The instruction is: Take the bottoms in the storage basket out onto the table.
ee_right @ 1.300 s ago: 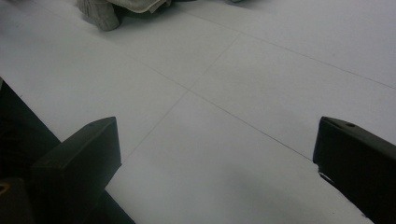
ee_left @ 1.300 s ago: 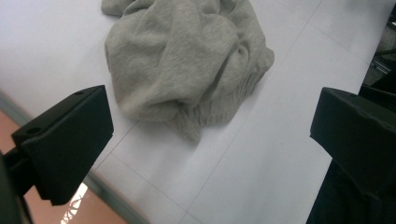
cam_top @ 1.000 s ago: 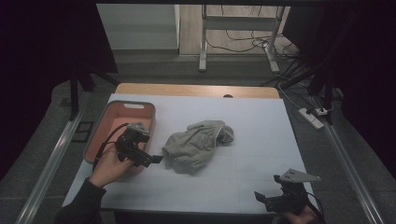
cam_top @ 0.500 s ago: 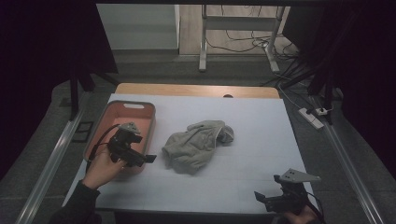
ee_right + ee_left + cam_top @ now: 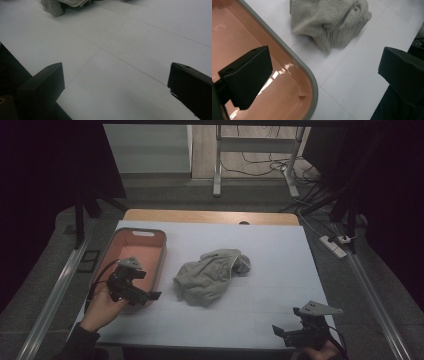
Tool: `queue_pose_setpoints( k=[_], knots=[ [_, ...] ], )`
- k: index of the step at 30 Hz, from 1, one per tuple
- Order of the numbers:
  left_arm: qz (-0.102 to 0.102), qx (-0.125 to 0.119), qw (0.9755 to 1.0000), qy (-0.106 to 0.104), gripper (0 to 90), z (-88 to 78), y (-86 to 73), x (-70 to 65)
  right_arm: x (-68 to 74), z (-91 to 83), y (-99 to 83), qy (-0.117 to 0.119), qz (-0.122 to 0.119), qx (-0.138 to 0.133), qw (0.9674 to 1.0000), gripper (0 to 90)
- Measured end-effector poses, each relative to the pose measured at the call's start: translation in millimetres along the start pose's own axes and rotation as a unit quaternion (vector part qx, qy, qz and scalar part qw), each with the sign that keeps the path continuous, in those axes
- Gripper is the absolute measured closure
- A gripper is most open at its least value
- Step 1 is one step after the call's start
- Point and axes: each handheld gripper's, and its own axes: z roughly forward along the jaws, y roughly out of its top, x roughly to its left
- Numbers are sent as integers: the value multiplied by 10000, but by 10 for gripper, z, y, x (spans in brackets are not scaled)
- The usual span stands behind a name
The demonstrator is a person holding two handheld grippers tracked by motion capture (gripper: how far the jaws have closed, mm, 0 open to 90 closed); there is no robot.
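Note:
A crumpled grey knitted garment lies on the white table top, left of the middle. My left gripper hangs over the near right corner of a pink basin, open, pointing right toward the garment. In the left gripper view its jaws straddle the basin's grey rim, and the garment lies ahead, untouched. My right gripper rests low at the table's near right edge, open and holding nothing. In the right gripper view its jaws stand wide over bare white surface, the garment far off.
The basin holds nothing that I can see. A wooden strip edges the table's far side. Metal rails run along both sides, and a power strip with cables lies on the floor at the right.
My left gripper has drawn back to the left, away from the garment, and now sits over the basin's corner. The right gripper and the garment have stayed put.

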Motion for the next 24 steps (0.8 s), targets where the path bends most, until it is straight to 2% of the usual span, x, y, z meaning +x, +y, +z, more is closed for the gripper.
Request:
queue_pose_setpoints(
  k=[14, 24],
  knots=[
    [-190, -222, 9996, -56, 0, -113, -339, -154, 3, 9, 6, -5, -16, 16, 10000, 9],
    [-263, -345, 9991, 19, 0, -187, -575, -297, 3, 11, 7, -9, -11, 21, 10000, 9]
  ],
)
